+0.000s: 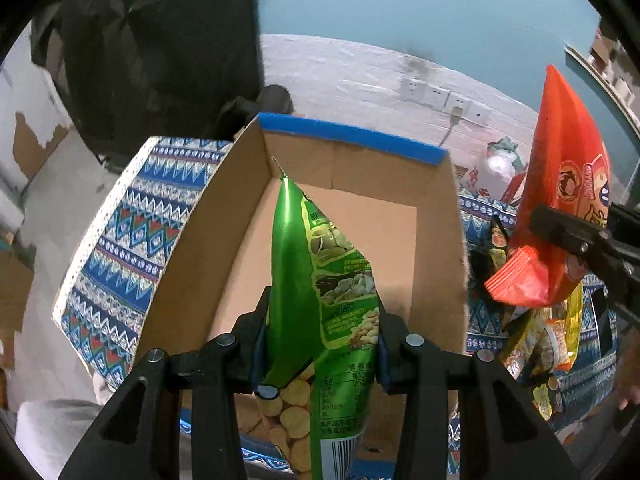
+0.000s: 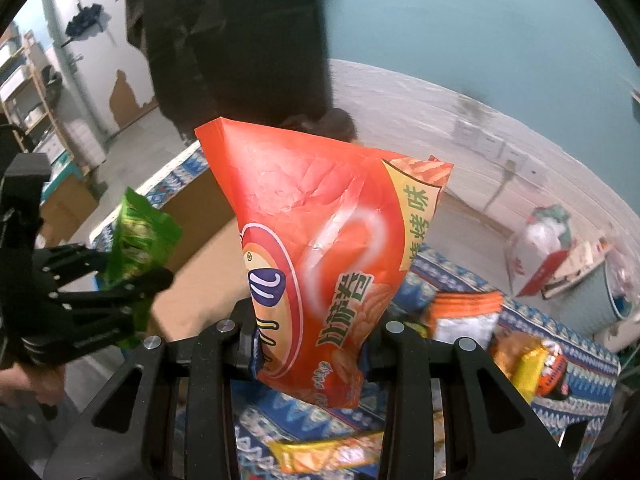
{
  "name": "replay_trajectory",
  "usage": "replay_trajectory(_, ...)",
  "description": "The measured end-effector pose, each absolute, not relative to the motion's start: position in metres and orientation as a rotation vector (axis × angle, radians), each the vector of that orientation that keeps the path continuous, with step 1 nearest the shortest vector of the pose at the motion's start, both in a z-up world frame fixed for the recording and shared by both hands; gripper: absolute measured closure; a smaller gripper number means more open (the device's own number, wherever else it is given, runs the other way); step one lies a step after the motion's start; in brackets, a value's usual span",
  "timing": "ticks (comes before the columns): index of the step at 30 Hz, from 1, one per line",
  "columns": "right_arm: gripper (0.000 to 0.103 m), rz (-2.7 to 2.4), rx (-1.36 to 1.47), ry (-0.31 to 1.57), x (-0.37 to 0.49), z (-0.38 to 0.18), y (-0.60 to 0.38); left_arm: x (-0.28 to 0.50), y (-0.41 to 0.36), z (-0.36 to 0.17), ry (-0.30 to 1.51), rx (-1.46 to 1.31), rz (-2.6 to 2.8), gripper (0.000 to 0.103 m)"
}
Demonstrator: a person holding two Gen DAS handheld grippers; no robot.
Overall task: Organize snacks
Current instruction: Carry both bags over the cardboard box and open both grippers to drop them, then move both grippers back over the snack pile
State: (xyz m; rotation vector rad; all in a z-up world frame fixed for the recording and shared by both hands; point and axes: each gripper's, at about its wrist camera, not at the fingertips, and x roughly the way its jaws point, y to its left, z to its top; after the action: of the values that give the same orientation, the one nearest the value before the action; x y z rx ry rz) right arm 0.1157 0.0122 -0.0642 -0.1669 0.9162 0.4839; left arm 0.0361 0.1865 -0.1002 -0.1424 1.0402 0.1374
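Observation:
My left gripper is shut on a green snack bag and holds it upright above an open cardboard box with a blue tape rim. My right gripper is shut on an orange-red snack bag, held above the patterned tablecloth. The orange-red bag also shows in the left wrist view, to the right of the box. The green bag and left gripper show in the right wrist view, at left over the box.
A blue patterned tablecloth covers the table. Several loose snack packets lie on it to the right of the box, with a yellow-orange packet near my right gripper. A white wall with sockets stands behind.

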Motion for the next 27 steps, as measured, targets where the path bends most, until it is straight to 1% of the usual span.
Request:
replay_trajectory(6,0.069,0.524,-0.175,0.937,0.122,-0.074,0.041,0.037,0.199,-0.113,1.075,-0.183,0.16,0.06)
replay_trajectory(7,0.069,0.527,-0.176,0.94,0.124,-0.075,0.044,0.036,0.2,-0.113,1.076,-0.183,0.166,0.059)
replay_trajectory(9,0.069,0.54,-0.176,0.953,0.127,-0.079,0.051,0.034,0.203,-0.112,1.075,-0.179,0.179,0.05)
replay_trajectory(16,0.069,0.574,-0.192,0.989,0.133,-0.092,0.075,0.022,0.217,-0.105,1.068,-0.183,0.212,0.047)
replay_trajectory(18,0.069,0.583,-0.201,0.997,0.135,-0.095,0.082,0.018,0.221,-0.103,1.062,-0.178,0.227,0.041)
replay_trajectory(22,0.069,0.591,-0.224,1.009,0.136,-0.102,0.091,0.01,0.226,-0.096,1.04,-0.185,0.248,0.038)
replay_trajectory(24,0.067,0.601,-0.223,1.026,0.136,-0.106,0.096,0.008,0.228,-0.093,1.031,-0.193,0.251,0.034)
replay_trajectory(25,0.064,0.605,-0.219,1.033,0.136,-0.108,0.098,0.008,0.228,-0.093,1.026,-0.192,0.251,0.034)
replay_trajectory(27,0.063,0.596,-0.216,1.039,0.137,-0.109,0.099,0.007,0.226,-0.092,1.028,-0.181,0.249,0.034)
